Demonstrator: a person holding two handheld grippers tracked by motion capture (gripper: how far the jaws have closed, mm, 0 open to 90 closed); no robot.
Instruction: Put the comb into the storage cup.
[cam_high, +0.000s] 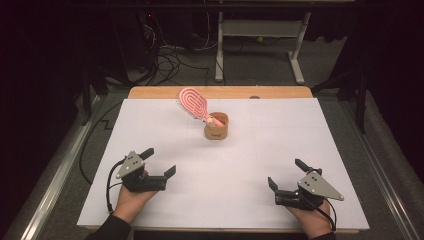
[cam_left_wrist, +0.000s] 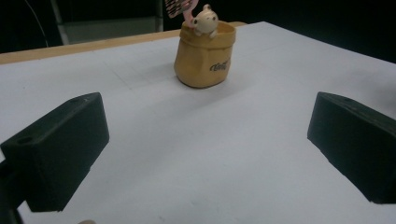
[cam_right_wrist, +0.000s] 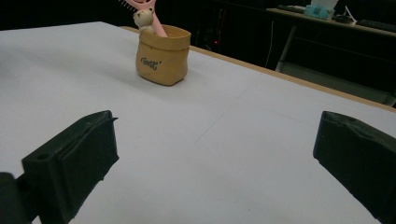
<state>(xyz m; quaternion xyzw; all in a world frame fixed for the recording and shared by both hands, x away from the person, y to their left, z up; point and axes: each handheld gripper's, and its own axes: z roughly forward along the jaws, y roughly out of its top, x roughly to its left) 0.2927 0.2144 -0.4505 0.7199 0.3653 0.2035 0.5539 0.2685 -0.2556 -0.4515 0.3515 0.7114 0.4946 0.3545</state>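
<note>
Hairbrush (cam_high: 194, 102), pink, stood handle-down in a small tan pouch-style holder (cam_high: 216, 127), brush head leaning up and to the left past the holder's rim. A little cream bear figure (cam_left_wrist: 205, 19) sat on the handle at the holder's mouth. Holder sat upright on the far middle of the bench (cam_high: 280, 150), well apart from both grippers.

Left hand-held gripper (cam_high: 159, 162) rested low at the near left of the bench, held by the person's left hand (cam_high: 131, 197). Jaws spread wide, nothing between them but bare white surface. Grey three-cornered plate (cam_high: 131, 164) on top, black cable (cam_high: 109, 187) trailing back off the near side. In the left gripper view the holder was ahead, slightly left of centre between the jaws.

Right hand-held gripper (cam_high: 286, 172) rested low at the near right, held by the right hand (cam_high: 312, 217). Jaws likewise wide apart, gripping nothing. In the right gripper view the holder was ahead and off to the left, dark lettering (cam_right_wrist: 149, 62) on its front face, too small to read reliably.

Bench top was covered by a white sheet; wooden edge (cam_high: 220, 92) showed along the far side. Beyond it, dark floor with loose cables (cam_high: 170, 60) and a white table frame (cam_high: 260, 35).
</note>
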